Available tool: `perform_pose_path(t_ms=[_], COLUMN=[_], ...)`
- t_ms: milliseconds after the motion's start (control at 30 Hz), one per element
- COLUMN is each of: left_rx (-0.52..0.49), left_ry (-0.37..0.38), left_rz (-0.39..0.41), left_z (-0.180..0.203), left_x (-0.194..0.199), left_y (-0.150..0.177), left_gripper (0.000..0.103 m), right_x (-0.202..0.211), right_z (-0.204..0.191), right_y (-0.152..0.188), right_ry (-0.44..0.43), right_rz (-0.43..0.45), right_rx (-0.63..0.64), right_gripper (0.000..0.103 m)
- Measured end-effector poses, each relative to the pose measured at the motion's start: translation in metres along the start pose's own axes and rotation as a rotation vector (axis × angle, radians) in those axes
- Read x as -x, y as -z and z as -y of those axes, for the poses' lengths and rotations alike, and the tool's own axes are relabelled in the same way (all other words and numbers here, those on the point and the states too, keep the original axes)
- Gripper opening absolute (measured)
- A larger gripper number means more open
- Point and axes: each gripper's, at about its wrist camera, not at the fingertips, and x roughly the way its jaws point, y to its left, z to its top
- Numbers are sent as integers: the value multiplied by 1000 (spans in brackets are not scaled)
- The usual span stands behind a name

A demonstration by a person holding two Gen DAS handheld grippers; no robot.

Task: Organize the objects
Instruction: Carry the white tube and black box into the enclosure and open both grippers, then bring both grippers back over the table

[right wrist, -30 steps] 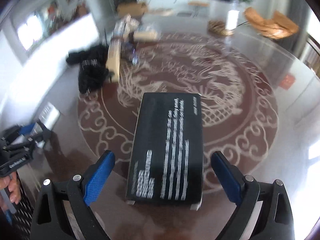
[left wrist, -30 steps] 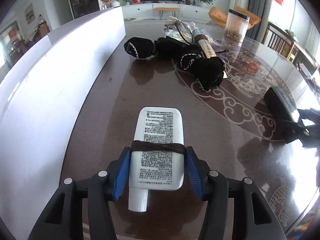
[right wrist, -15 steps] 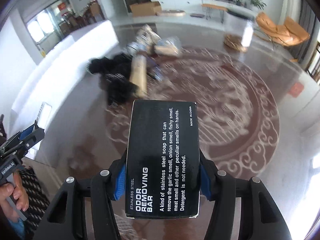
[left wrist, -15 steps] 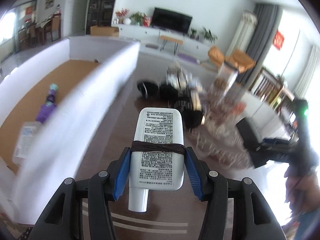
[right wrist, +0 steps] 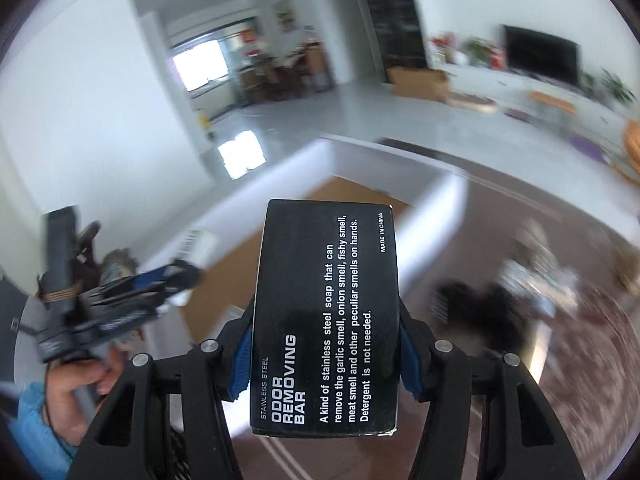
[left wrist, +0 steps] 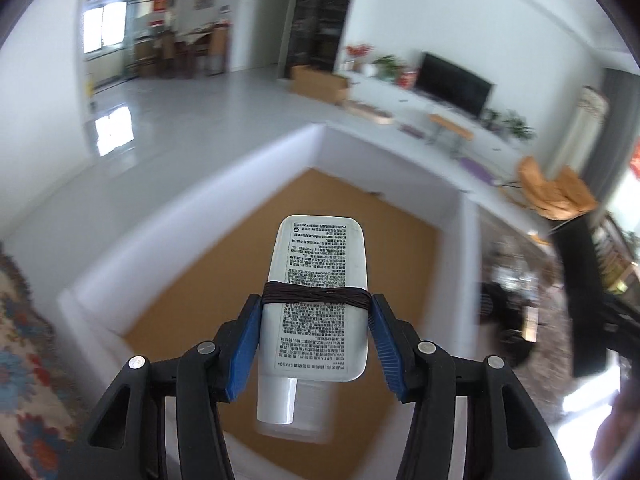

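Observation:
My left gripper (left wrist: 316,320) is shut on a white tube (left wrist: 318,300) with printed text and a dark band around it, held in the air above the brown floor of a white-walled box (left wrist: 192,276). My right gripper (right wrist: 326,344) is shut on a black box (right wrist: 326,320) labelled odor removing bar, held above the dark table beside the white-walled box (right wrist: 424,208). The left gripper and tube also show blurred at the left of the right wrist view (right wrist: 132,292). The black box shows at the right edge of the left wrist view (left wrist: 580,300).
Black fabric items (right wrist: 476,308) and clear wrapped packages (right wrist: 536,260) lie blurred on the patterned dark table (right wrist: 560,360). A patterned rug (left wrist: 24,360) lies on the floor left of the box. A TV unit and plants stand far behind.
Both grippers have risen and swung left toward the white-walled box. The tube now hangs over the box's floor. The black box has moved from over the table toward the box wall.

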Motion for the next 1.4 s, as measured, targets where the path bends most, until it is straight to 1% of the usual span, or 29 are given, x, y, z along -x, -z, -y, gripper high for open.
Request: perform_pose_path(t_ms=[67,167,333,433,467,500,533,567,633,700,733,767,833,867,933,967,1033,1067,1133,1167,1200,1233,1300,1400], left_rx=[15,30,29,26,30,39,56,68,73,73,73,72,53,38,-11,-39,-108,-146,-217,-250,-294,-325,-390,-419], left_ry=[-50,-85,-104,-148,-166,-187,-203,-206,-182,-175,-163,-145,-82,-45,56,107,217,272,374,409,430,429,401,377], left_rz=[-26,-56,-82,-101,-102,-108,-107,-96,-68,-41,-20,-3,32,45,61,62,52,36,-29,-64,-97,-110,-154,-216], left_z=[-21,-38,-49,-47,-47,-49,-51,-51,-48,-40,-33,-24,2,17,55,74,114,135,176,196,218,232,259,272], left_x=[-14,-26,-41,-51,-53,-55,-54,-53,-47,-35,-26,-19,-1,5,23,28,42,45,46,43,35,29,9,-18], left_y=[-2,5,14,14,13,13,14,13,17,22,25,28,37,40,56,63,85,97,122,135,149,158,180,202], left_gripper=[53,53,53,55,58,74,88,91,91,91,91,91,91,91,91,91,91,91,91,91,91,91,91,91], right_x=[-20,-60,-113,-142,-147,-154,-156,-157,-148,-132,-125,-106,-85,-71,-44,-30,-12,1,21,32,39,46,65,83], right_z=[-26,-59,-77,-79,-78,-78,-76,-72,-64,-53,-47,-40,-24,-10,21,43,77,103,137,158,172,184,205,218], right_y=[-11,-19,-13,-6,-4,-3,-2,-2,-1,2,5,12,23,33,57,74,101,122,154,176,192,205,235,266], right_ry=[-25,-50,-21,-5,5,14,17,16,-2,0,4,17,62,98,173,227,308,373,446,501,539,564,595,628], right_rz=[-6,-51,-130,-159,-163,-173,-182,-185,-168,-134,-117,-87,-44,-19,13,18,5,-9,-30,-59,-85,-107,-128,-126], right_rx=[38,78,118,130,138,148,148,137,116,99,92,85,73,60,25,0,-38,-81,-141,-183,-216,-251,-323,-379], right_gripper=[59,59,59,60,62,74,81,86,86,86,87,90,95,98,99,99,99,99,99,99,99,99,99,100])
